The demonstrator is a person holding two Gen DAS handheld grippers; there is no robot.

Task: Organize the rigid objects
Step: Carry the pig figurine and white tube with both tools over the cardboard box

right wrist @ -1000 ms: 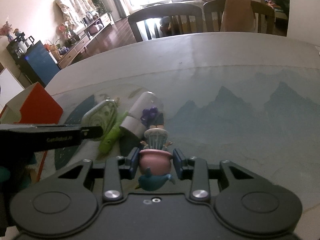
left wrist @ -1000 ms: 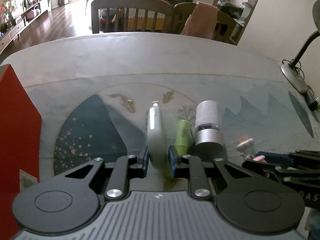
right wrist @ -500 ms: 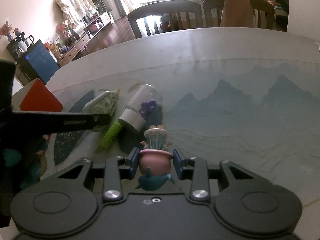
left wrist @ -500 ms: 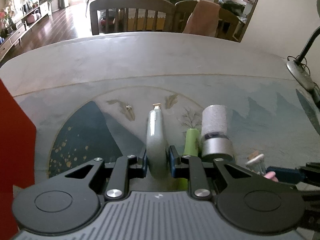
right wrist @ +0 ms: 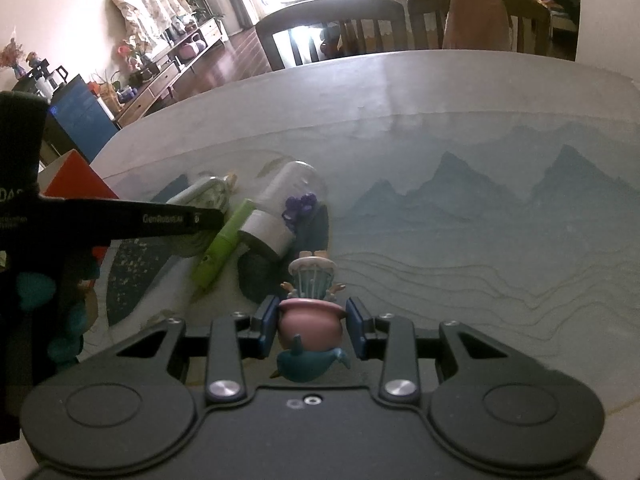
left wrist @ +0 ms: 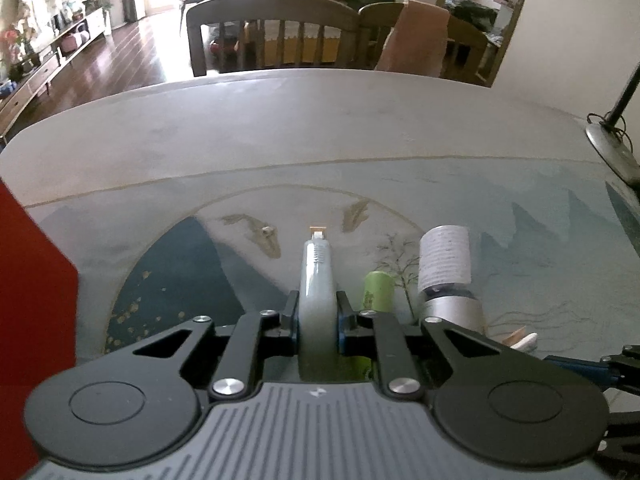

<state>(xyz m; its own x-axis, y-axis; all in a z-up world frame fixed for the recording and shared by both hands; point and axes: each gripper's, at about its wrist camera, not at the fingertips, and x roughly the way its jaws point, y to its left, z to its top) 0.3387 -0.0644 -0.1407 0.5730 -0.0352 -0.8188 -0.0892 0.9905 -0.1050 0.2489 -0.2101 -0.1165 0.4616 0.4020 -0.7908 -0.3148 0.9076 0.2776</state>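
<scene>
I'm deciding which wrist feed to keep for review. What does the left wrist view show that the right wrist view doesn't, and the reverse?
Only the left wrist view shows the left tongs shut on the pale correction-tape dispenser, and a lamp base at the right edge.

Only the right wrist view shows the right tongs shut on the pink-and-teal figurine, and the purple flowers inside the glass dome.

Both show the green pen, the dome jar, the red box, the table mat and the dining chairs.
</scene>
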